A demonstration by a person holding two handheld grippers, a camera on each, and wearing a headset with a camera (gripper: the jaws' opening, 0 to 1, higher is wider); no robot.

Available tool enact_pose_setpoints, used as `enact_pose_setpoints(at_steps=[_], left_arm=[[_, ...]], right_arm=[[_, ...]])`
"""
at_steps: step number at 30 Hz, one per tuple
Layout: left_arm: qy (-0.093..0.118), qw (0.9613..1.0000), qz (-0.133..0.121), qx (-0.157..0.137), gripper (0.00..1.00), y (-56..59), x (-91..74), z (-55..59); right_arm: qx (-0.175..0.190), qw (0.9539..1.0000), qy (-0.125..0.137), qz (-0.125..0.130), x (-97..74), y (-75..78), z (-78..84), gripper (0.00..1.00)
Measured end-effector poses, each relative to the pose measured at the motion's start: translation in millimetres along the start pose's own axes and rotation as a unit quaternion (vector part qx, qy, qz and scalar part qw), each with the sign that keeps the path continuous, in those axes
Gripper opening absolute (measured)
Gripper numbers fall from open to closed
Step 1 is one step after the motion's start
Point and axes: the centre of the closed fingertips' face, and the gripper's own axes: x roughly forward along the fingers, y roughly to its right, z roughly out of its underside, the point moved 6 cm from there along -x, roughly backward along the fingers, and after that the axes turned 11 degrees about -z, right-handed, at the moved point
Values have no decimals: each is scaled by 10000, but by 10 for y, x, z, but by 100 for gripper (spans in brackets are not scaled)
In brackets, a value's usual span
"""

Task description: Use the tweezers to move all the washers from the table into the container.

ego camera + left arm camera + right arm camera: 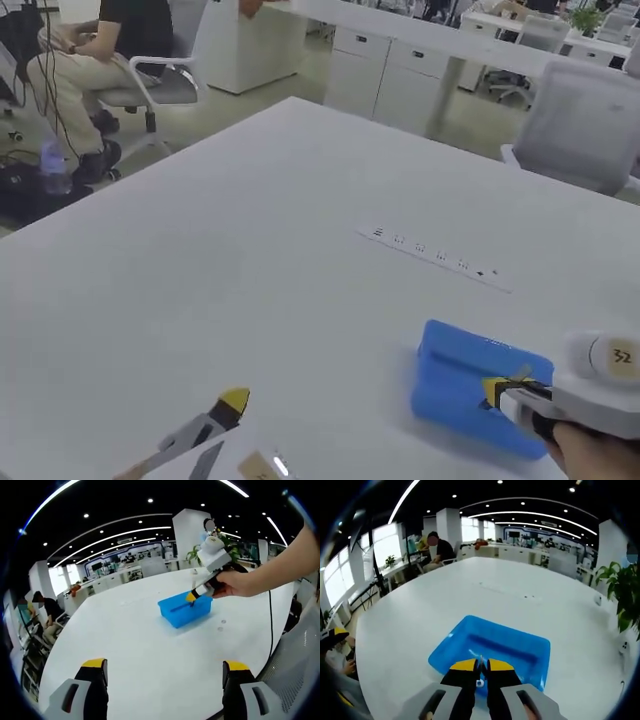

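The blue container [470, 375] sits on the white table near its right front. My right gripper [497, 392] is over it, shut on thin tweezers [481, 661] that point down into the container [495, 647]. I cannot tell whether the tweezer tips hold a washer. In the left gripper view the right gripper [194, 596] hovers at the container's [182, 612] far rim. Two small washers [220, 628] lie on the table just to its right. My left gripper [222, 428] is low at the front left, open and holding nothing, its jaws wide apart [162, 680].
A flush socket strip [437, 258] runs across the table beyond the container. Office chairs [580, 130] stand at the far edge, and a person sits at the back left [110, 45]. A potted plant [626, 597] stands off the table's right side.
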Motion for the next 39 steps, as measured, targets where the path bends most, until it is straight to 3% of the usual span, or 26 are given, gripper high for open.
enact_pose_setpoints(at_steps=[7,12,18,21,27,39], left_arm=[[56,10000,33,-3,99,8,-11,-12],[76,9999,56,-50,99,9,-16,-20],[88,9999,69,-44,99,13,-20,-21],[82,9999,69,-54,98,9,-20,-19],[37,9999,111,8,98,32,-19,-8],[24,9999,99,11,98,33,-20,-4]], right_arm=[[27,9996,293,12,-216,-40,-102,3],[-108,9980,617,-107,-439,-100,-260,3],[-157,9962,833,-212,-688,-192,-307,3],[-246,9960,832,-211,-796,-268,-247,3],[-347,9974,582,-245,-865,-306,-53,3],[-200,9991,40,-376,-862,-435,464,3]])
